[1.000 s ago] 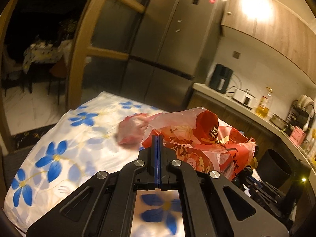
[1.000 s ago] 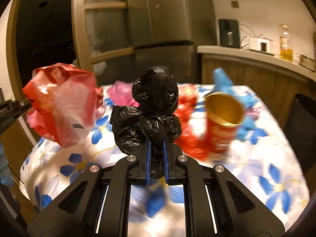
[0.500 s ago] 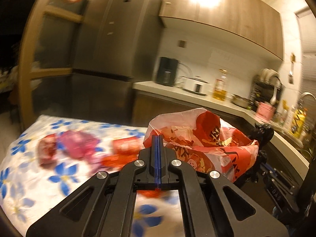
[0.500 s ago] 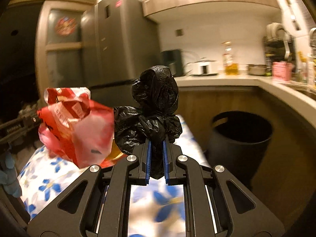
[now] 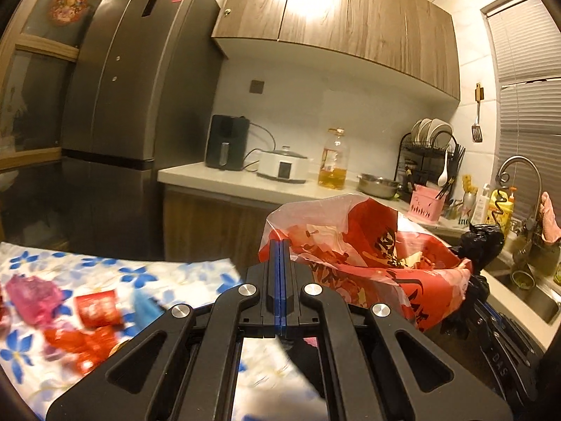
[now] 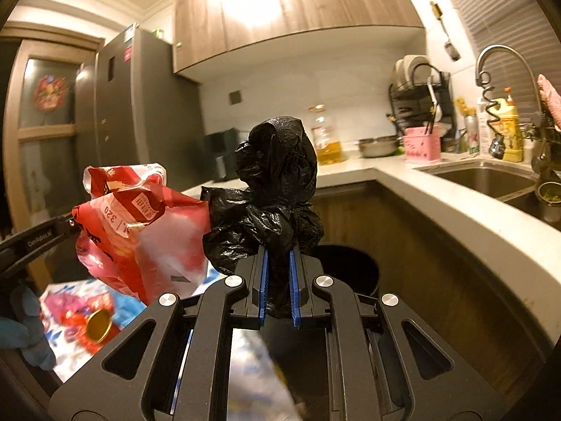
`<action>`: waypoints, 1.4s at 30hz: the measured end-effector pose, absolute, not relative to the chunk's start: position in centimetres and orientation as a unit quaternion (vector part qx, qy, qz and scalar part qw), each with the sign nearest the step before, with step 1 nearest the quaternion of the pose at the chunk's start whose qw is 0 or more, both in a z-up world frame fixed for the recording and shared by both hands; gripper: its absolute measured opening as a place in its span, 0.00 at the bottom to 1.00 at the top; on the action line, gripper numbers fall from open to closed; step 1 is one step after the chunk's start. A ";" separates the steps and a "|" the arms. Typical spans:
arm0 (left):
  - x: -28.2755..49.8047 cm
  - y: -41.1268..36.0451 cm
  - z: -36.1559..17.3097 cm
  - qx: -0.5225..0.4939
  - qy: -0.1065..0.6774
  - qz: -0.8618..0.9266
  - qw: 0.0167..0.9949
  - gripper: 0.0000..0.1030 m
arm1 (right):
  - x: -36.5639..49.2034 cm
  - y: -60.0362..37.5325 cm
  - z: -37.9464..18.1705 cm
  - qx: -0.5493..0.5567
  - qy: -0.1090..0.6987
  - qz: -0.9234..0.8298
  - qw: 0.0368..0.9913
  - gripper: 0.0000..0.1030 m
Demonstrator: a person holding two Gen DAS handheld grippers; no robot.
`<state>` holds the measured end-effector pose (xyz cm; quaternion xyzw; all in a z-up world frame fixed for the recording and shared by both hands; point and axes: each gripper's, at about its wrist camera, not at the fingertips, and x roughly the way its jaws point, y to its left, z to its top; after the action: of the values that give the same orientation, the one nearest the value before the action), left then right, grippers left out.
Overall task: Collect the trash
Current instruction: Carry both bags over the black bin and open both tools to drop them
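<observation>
Left wrist view. Left gripper [image 5: 282, 280]: jaws fully closed, pinching the rim of the red-and-white plastic bag [image 5: 368, 266], which hangs in the air just right of the jaws with its mouth slack. Loose trash, among it a red cup [image 5: 96, 307] and a pink wrapper [image 5: 33, 298], lies near the left edge of the floral-cloth table [image 5: 168, 273]. Advice: keep the pinch firm and the mouth facing up so nothing spills.

Right wrist view. Right gripper [image 6: 278, 280]: jaws clamped on the neck of a crumpled black bag [image 6: 273, 189], held upright above them. Dark bin [image 6: 350, 270] stands on the floor directly beyond the jaws, against the counter [image 6: 438, 210] front; its opening is partly hidden. Advice: bring the jaws over the bin's middle before letting go, and keep the two bags apart.
</observation>
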<state>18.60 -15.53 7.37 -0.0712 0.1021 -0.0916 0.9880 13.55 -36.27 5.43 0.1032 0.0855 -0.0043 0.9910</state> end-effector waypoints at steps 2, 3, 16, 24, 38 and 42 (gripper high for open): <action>20.0 -16.8 7.2 -0.073 0.098 -0.090 0.988 0.00 | 14.6 -36.6 5.4 0.105 0.085 -0.009 0.991 0.10; 20.4 -17.3 7.1 -0.073 0.098 -0.089 0.989 0.00 | 15.1 -36.9 5.2 0.106 0.086 -0.011 0.991 0.10; 26.6 -20.5 4.6 -0.084 0.130 -0.075 0.985 0.00 | 18.6 -39.8 4.3 0.125 0.100 -0.047 0.986 0.10; 29.1 -22.1 3.1 -0.079 0.147 -0.062 0.984 0.00 | 20.0 -40.5 3.5 0.132 0.102 -0.051 0.985 0.11; 31.4 -23.8 1.3 -0.085 0.166 -0.066 0.980 0.00 | 22.2 -41.3 2.4 0.146 0.114 -0.051 0.981 0.12; 32.0 -24.1 0.9 -0.085 0.179 -0.072 0.977 0.01 | 22.8 -41.1 2.0 0.143 0.120 -0.045 0.981 0.13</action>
<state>32.00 -24.05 0.86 -0.0847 0.1792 -0.0722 0.9775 22.81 -41.07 2.05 0.1428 0.1203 -0.0453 0.9814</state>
